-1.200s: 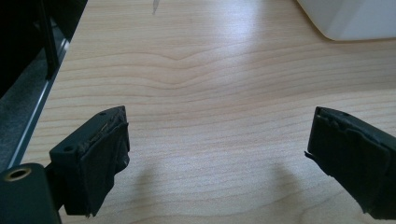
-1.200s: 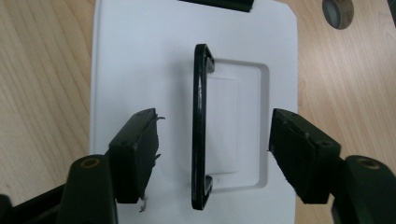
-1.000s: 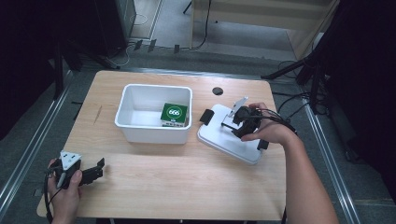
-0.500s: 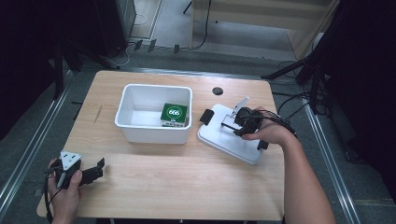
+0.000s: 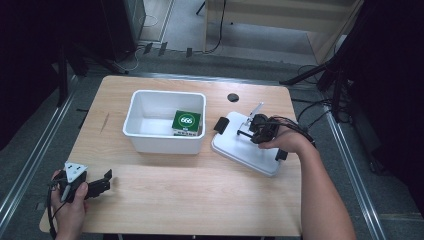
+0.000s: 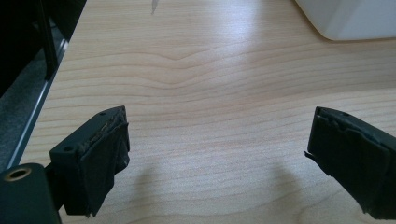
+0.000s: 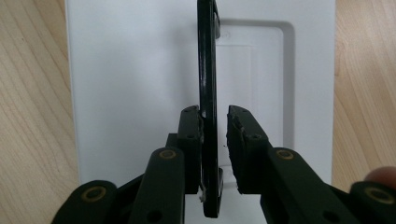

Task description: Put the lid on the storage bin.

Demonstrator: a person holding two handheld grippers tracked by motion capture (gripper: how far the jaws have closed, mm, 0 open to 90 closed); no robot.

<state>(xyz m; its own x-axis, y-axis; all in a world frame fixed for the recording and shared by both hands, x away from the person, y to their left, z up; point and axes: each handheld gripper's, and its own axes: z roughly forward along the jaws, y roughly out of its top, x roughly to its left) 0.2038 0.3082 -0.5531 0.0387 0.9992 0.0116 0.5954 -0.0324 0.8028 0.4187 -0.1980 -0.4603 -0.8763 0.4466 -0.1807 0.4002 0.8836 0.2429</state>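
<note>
White box's (image 6: 348, 18) upper part beyond frame edge

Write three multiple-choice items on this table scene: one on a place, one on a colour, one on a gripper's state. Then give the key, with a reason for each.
1. Where does the green box lie?
A. On the white lid
B. Inside the white bin
C. On the bare table beside the left gripper

2. What colour is the lid's handle between the right gripper's jaws?
A. Black
B. Red
C. Yellow

3. How does the left gripper stand?
A. Shut on the green box
B. Shut on a cable
C. Open over the table

Key:
1 B, the high view shows the box within the bin's walls.
2 A, the right gripper view shows a thin black bar over the white lid, with the right gripper around it.
3 C, the left gripper view shows its jaws wide apart with only wood between them.
</note>
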